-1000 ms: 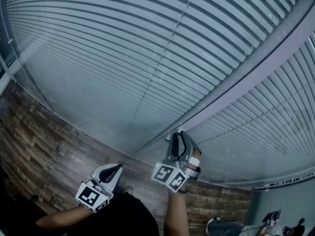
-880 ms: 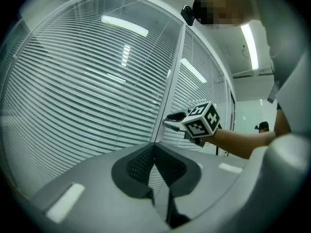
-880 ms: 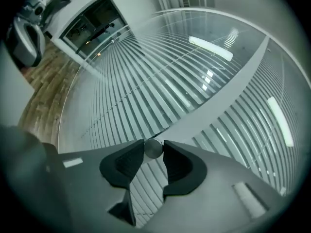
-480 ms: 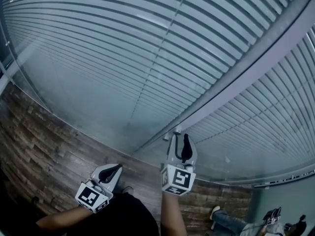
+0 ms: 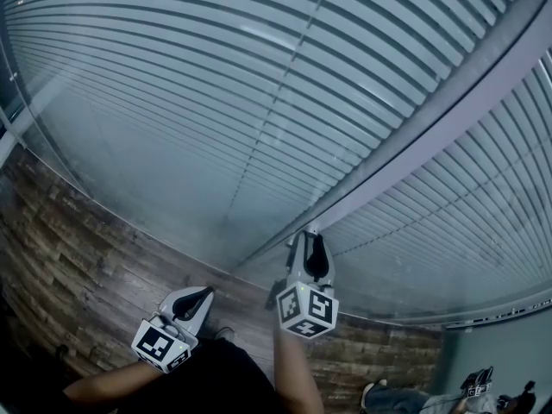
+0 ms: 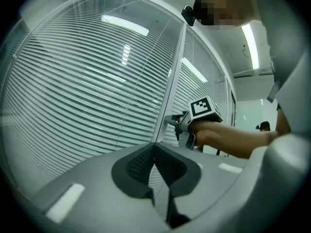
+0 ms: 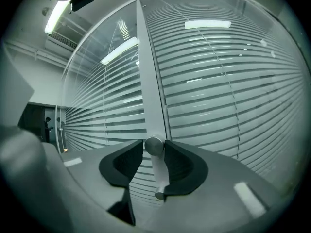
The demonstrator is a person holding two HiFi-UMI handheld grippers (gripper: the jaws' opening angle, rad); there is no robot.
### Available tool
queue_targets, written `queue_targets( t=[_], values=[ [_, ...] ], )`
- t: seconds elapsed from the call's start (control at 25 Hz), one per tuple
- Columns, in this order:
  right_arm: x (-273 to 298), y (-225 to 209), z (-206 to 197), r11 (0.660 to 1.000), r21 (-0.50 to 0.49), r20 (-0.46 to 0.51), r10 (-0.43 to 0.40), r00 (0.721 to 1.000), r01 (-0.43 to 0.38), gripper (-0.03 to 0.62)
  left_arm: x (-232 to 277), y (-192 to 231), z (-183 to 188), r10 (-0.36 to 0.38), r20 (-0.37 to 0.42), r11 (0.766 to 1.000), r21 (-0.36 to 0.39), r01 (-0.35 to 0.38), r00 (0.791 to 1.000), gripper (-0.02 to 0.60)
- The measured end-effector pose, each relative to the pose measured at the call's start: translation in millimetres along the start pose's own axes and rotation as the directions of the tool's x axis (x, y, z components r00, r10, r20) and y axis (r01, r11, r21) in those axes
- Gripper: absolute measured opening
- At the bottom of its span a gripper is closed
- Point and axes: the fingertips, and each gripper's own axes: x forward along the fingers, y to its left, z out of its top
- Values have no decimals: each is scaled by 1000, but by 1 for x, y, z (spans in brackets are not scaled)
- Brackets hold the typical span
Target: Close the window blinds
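Grey horizontal blinds [image 5: 259,102] hang behind glass panes on both sides of a pale mullion [image 5: 414,145]. A small metal knob [image 7: 154,145] with a short lever [image 7: 159,174] sticks out of the mullion [image 7: 148,81]. My right gripper [image 5: 309,238] is held level at that knob, with one pad on each side of its head [image 7: 154,142]. Its jaws have just been opening, and the pads stand close to the knob without clearly pressing on it. My left gripper [image 5: 205,293] hangs lower left, away from the glass, its pads [image 6: 146,161] together on nothing.
Dark wood flooring [image 5: 78,257] runs along the foot of the glass wall. Someone's legs [image 5: 405,399] show on the floor at the bottom right. Ceiling lights [image 7: 206,24] reflect in the panes.
The right gripper has rolled from lying on its side to upright at the knob, and its marker cube now faces the head camera. The left gripper has stayed put.
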Motion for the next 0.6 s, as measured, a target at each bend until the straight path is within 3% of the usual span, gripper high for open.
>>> queue_targets(
  t=[0.2,0.36,0.44,0.6],
  values=[
    [2,-3,1,994,-105,-23,15,1000,-17,130,1,3,2,10,9,1000,1,-10,1000,-2],
    [4,-1,1,950,-310,-50,6,999,-21,130,4,2,2,9,9,1000,6,-9,1000,-2],
    [4,1,0,892,-451,-67,-12,998,-20,130,3,2,2,12,6,1000,4,-12,1000,-2],
    [5,3,-2,699,-715,-82,-49,995,-24,127,6,1,2,12,1,1000,1,-12,1000,-2]
  ],
)
